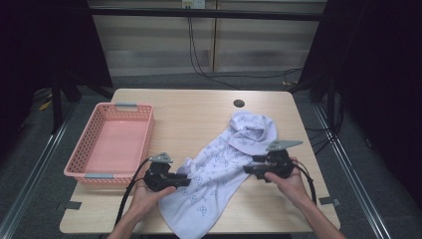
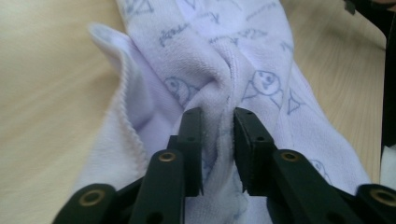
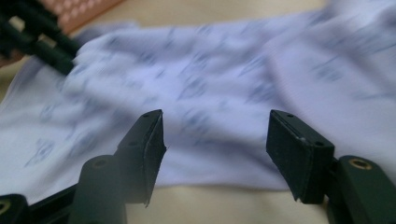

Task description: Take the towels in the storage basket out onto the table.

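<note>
A white towel (image 1: 224,159) printed with small blue figures lies crumpled and slantwise across the wooden table (image 1: 189,107). My left gripper (image 1: 186,181) is at the towel's near left edge. In the left gripper view its jaws (image 2: 218,121) pinch a raised fold of the towel (image 2: 210,51) between the pads. My right gripper (image 1: 247,169) is at the towel's right edge, low over the table. Its jaws (image 3: 215,135) stand wide open with nothing between them, and the towel (image 3: 210,79) spreads just beyond the tips, blurred.
A pink plastic basket (image 1: 124,107) stands empty at the table's left side. A round dark hole (image 1: 239,103) sits near the far edge. Both forearms come in from the near edge. Cables trail across the floor behind the table.
</note>
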A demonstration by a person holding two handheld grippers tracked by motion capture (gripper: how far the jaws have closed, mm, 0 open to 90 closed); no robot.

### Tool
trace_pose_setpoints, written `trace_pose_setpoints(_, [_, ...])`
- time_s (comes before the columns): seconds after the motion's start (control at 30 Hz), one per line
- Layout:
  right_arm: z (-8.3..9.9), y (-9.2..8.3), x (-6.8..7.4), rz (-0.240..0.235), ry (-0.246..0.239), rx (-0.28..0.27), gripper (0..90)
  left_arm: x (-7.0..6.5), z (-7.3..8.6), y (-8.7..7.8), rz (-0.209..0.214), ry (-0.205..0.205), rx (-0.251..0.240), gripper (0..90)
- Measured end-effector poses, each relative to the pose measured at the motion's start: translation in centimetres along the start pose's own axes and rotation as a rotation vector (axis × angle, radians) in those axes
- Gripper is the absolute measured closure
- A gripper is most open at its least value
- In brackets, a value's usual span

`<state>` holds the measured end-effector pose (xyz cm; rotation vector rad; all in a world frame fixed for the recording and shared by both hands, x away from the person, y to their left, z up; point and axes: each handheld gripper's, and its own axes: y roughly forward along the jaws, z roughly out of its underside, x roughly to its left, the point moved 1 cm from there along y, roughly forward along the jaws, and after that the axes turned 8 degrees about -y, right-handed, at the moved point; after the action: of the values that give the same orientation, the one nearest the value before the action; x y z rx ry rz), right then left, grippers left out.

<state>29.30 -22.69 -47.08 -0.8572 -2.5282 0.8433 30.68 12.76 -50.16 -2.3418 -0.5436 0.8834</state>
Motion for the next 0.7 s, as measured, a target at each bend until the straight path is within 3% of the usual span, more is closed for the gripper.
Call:
trace_pose_setpoints(0.1, [1.3, 1.9, 1.9, -0.043, -0.037, 0.079, 35.5, -0.3, -0.3, 0.6, -0.008, -0.005, 0.008, 75.5])
trace_pose_setpoints(0.17, [1.8, 2.7, 2.6, -0.061, -0.062, 0.099, 35.2, -0.3, -0.4, 0.9, -0.009, -0.002, 0.008, 75.1])
trace_pose_setpoints(0.3, [1.8, 4.0, 3.2, -0.035, -0.101, 0.106, 35.1, -0.5, -0.6, 1.4, 0.002, -0.004, 0.006, 72.8])
trace_pose_setpoints(0.4, [1.5, 4.7, 3.9, -0.002, -0.149, 0.112, 36.0, -0.9, -0.7, 1.3, 0.009, 0.002, 0.007, 65.3])
trace_pose_setpoints(0.5, [1.4, 4.8, 4.2, 0.054, -0.196, 0.122, 59.5, -1.0, -0.8, 0.6, 0.013, 0.007, -0.019, 60.5])
trace_pose_setpoints(0.57, [1.3, 4.5, 3.7, 0.038, -0.160, 0.130, 75.7, -0.9, -0.9, -0.1, 0.012, -0.001, -0.053, 57.5])
trace_pose_setpoints(0.63, [1.5, 4.0, 2.7, 0.039, -0.127, 0.139, 82.0, -0.8, -1.0, -0.7, 0.002, 0.002, -0.088, 56.3])
trace_pose_setpoints(0.7, [1.6, 3.6, 2.0, 0.066, -0.116, 0.151, 82.8, -0.6, -1.1, -1.1, 0.007, -0.011, -0.106, 55.7])
